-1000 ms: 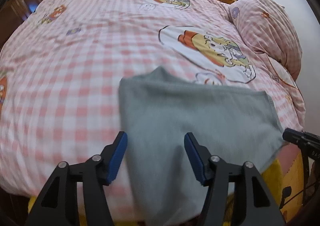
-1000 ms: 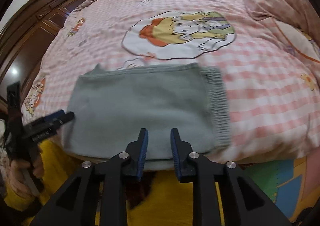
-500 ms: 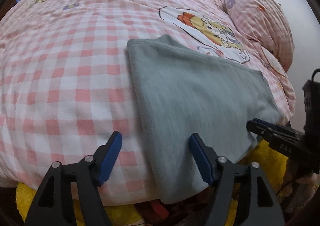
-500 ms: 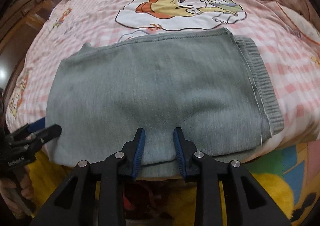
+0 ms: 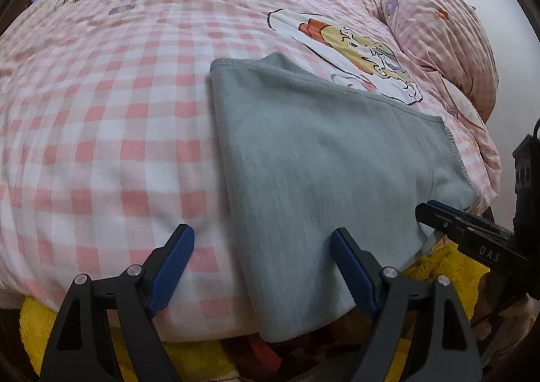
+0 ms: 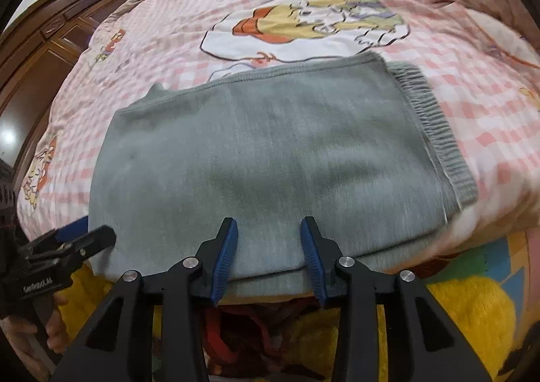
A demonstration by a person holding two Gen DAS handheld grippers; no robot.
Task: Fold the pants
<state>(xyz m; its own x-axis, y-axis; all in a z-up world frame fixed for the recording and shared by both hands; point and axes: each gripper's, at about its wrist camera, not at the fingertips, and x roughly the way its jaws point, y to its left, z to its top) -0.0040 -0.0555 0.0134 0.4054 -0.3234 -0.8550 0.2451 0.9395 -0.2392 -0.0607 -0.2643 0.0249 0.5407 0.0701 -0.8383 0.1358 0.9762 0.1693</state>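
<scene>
Hovering over folded grey pants on the bed, our left gripper has just been opening wide and our right gripper narrowly, both gripping nothing.

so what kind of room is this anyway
Most likely a bedroom in a home. The grey pants lie on a bed with a pink checked cartoon cover, a matching pillow sits at one end, and a dark wooden wardrobe stands beside the bed.
</scene>
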